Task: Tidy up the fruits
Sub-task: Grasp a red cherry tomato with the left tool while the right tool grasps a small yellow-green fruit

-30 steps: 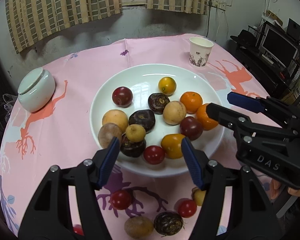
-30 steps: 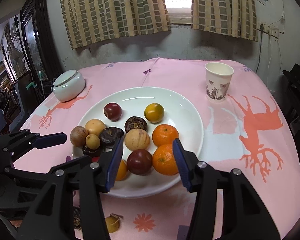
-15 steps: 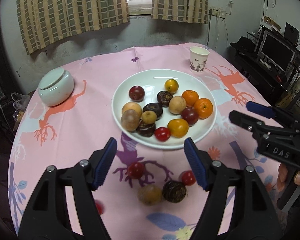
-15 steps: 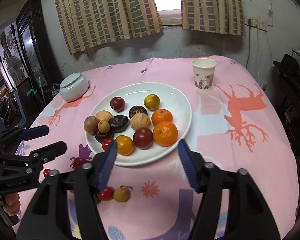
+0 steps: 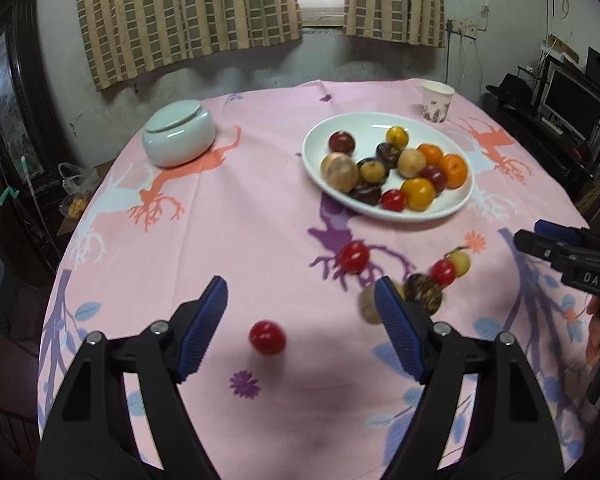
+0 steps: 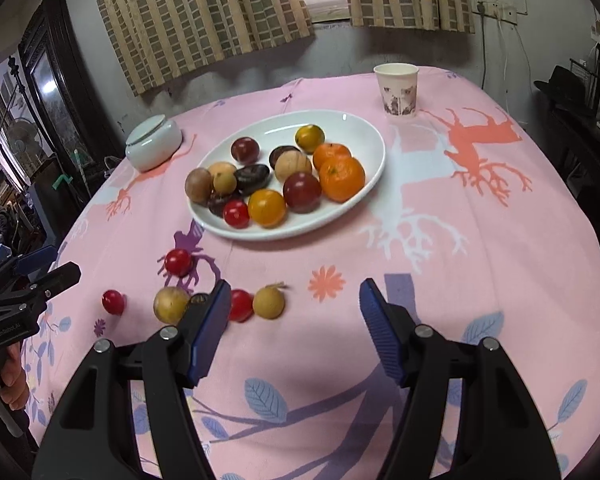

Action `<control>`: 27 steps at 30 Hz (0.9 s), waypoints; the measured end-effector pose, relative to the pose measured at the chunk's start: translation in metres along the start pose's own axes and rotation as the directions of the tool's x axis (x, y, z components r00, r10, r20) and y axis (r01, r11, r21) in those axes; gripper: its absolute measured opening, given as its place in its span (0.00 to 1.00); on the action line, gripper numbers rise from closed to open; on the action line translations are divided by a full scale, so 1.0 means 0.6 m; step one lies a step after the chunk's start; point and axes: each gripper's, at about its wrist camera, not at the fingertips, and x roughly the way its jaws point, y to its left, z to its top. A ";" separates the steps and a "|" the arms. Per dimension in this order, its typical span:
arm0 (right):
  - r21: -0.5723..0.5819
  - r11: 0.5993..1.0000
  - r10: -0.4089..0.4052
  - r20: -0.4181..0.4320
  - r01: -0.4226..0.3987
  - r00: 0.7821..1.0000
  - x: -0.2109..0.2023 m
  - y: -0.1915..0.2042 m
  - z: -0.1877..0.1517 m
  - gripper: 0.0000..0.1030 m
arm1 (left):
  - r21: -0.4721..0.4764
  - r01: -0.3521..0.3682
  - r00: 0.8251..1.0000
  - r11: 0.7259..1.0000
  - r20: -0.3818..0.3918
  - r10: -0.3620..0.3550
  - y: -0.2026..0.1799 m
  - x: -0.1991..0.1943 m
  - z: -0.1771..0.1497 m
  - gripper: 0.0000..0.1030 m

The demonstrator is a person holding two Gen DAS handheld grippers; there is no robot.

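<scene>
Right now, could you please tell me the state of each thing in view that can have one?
left gripper: open, empty
right gripper: open, empty
white plate: loaded with fruit
loose fruits: on the tablecloth, off the plate
lidded jar: lid on
paper cup: upright

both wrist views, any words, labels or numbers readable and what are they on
"DAS": white letters on the black body of the right gripper, seen in the left wrist view.
Small white lettering on the left gripper body in the right wrist view: too blurred to read.
Paper cup: printed pattern only, no legible words.
</scene>
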 end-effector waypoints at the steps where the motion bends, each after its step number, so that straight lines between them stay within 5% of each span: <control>1: 0.005 1.000 0.009 -0.002 -0.009 1.000 0.001 0.000 -0.005 0.65 | -0.003 -0.004 1.000 1.000 -0.006 0.004 0.006 0.004 -0.010 0.75; 19: 0.004 1.000 -0.009 -0.056 0.010 0.998 0.048 -0.017 -0.042 0.65 | -0.120 -0.045 0.990 0.992 -0.140 0.028 0.048 0.113 -0.081 0.74; 27: -0.033 0.999 0.013 -0.058 -0.015 0.998 0.054 -0.006 -0.051 0.65 | -0.151 -0.037 0.988 0.988 -0.154 0.014 0.060 0.138 -0.092 0.55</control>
